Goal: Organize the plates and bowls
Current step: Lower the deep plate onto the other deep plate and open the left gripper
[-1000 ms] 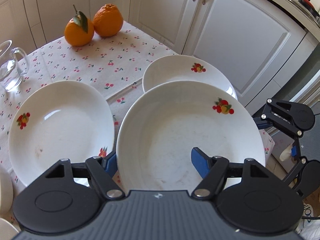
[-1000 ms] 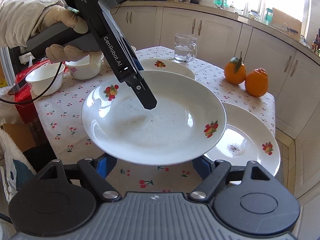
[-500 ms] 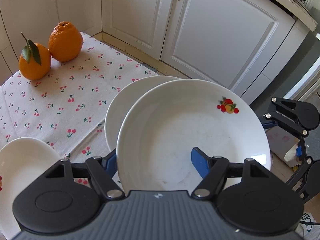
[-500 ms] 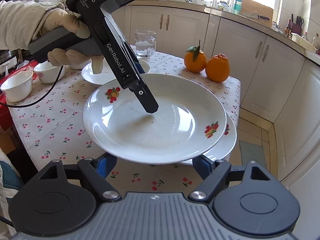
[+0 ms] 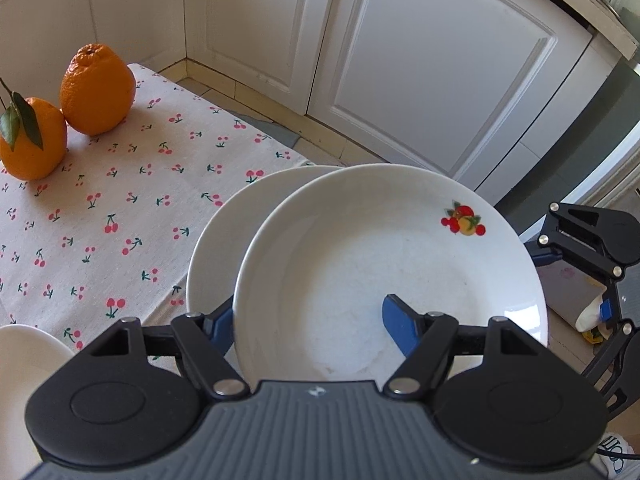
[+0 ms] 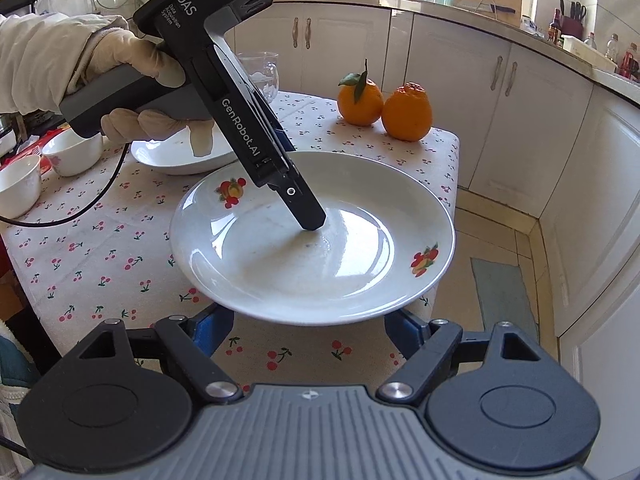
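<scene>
left gripper (image 5: 308, 326): pinched on the near rim of a white plate (image 5: 392, 264), one blue pad under the rim, the other inside the well. the plate is held above a second plate (image 5: 224, 248), which lies at the corner of the table (image 5: 120, 208); contact between the two cannot be told. right gripper (image 6: 308, 326): jaws are seen apart, with nothing between the pads; its fingers sit below the held plate's near edge. the left tool is gripped by a gloved hand (image 6: 132, 80). farther back, a third plate (image 6: 176, 156) and two small bowls (image 6: 72, 152) are seen on the cherry-print cloth, then a glass mug (image 6: 264, 72). two oranges (image 6: 384, 104) are set touching near the far edge.
</scene>
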{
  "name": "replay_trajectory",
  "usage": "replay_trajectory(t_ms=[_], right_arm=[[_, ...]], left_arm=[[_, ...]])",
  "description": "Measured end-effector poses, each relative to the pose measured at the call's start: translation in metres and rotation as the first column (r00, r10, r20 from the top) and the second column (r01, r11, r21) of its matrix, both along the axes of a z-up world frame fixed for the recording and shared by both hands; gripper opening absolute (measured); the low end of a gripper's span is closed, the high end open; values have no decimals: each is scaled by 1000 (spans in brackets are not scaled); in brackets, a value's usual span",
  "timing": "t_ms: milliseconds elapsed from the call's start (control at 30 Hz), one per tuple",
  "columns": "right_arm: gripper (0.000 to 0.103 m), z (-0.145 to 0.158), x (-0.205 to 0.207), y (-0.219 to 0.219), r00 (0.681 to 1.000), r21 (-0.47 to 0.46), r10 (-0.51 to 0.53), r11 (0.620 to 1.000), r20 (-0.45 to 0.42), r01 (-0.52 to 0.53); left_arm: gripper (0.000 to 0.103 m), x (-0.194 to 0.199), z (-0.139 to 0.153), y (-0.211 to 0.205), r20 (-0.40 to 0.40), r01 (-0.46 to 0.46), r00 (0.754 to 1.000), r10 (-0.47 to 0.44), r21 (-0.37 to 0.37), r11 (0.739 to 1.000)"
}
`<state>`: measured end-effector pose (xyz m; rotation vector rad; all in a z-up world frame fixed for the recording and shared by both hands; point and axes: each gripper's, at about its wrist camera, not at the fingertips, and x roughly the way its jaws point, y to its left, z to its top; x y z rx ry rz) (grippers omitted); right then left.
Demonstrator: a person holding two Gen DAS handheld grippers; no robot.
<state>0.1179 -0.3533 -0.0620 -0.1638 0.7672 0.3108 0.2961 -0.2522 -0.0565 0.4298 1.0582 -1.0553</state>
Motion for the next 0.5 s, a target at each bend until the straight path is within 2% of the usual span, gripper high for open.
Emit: replay_trajectory(t_ms=[500], right_arm=[[86,2,7,-8,999,30,-44,999,-31,44]], left_arm=[[74,17,-11,-11,-28,16,999,-14,41,999]])
